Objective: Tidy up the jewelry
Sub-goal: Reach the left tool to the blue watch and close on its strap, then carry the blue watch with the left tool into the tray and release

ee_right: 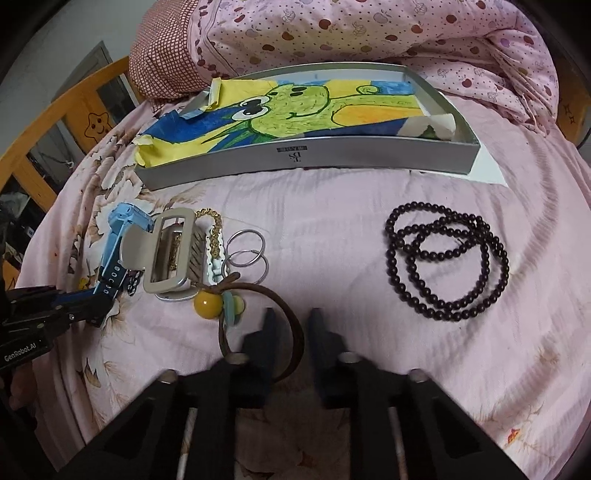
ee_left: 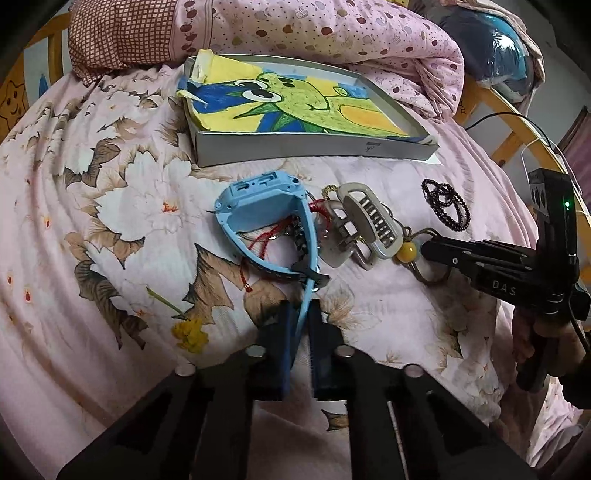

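A blue kids' watch (ee_left: 258, 206) lies on the pink floral bedspread; my left gripper (ee_left: 301, 314) is shut on its strap (ee_left: 299, 325). It also shows in the right wrist view (ee_right: 122, 236). Beside it lie grey hair clips (ee_left: 369, 221), red cord and a gold chain (ee_right: 214, 232). My right gripper (ee_right: 290, 321) stands partly open around a brown hair tie (ee_right: 291, 332) with a yellow bead (ee_right: 207, 303); the band runs between the fingers. A black bead necklace (ee_right: 447, 258) lies to the right. A grey shallow box (ee_right: 314, 155) lined with a frog drawing sits behind.
Two silver rings (ee_right: 245, 251) lie next to the clips. A pink apple-print quilt (ee_right: 369, 33) is heaped behind the box. A wooden bed rail (ee_right: 48, 122) runs along the left, and another rail (ee_left: 517, 122) with cables on the right.
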Demonstrator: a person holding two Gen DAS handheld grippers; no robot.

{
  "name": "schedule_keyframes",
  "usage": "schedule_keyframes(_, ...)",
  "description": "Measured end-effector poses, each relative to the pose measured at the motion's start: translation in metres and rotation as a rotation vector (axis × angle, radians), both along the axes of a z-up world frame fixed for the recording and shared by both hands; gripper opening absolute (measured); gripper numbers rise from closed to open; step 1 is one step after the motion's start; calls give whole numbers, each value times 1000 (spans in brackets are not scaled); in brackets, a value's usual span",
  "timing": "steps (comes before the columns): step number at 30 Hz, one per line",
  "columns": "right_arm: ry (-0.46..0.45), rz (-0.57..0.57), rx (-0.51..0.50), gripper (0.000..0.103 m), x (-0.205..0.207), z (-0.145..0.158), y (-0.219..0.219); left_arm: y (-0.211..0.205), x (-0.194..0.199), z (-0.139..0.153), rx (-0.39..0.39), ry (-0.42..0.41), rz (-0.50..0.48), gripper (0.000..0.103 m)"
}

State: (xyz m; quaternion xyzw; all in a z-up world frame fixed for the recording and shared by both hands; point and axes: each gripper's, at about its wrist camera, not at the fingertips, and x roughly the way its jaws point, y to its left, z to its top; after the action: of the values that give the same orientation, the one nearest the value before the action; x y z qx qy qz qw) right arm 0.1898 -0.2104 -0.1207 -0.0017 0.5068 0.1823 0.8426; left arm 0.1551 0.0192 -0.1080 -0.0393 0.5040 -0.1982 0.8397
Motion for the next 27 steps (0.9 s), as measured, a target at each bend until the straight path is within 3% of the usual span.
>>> schedule_keyframes(4, -32, -13, 36, 5, -10, 8, -2, -4, -5, 5, 5, -12, -3, 1)
schedule_keyframes(8, -66, 4, 53, 5, -19, 21, 1, -5, -7, 13, -47, 7, 3, 1)
schedule_keyframes(18, -162, 45, 124, 5, -28, 68, 6, -14, -29, 57, -59, -51, 3, 1)
schedule_keyframes(27, -235, 90, 160, 5, -12, 103, 7, -10, -14, 97, -123, -59, 22, 1)
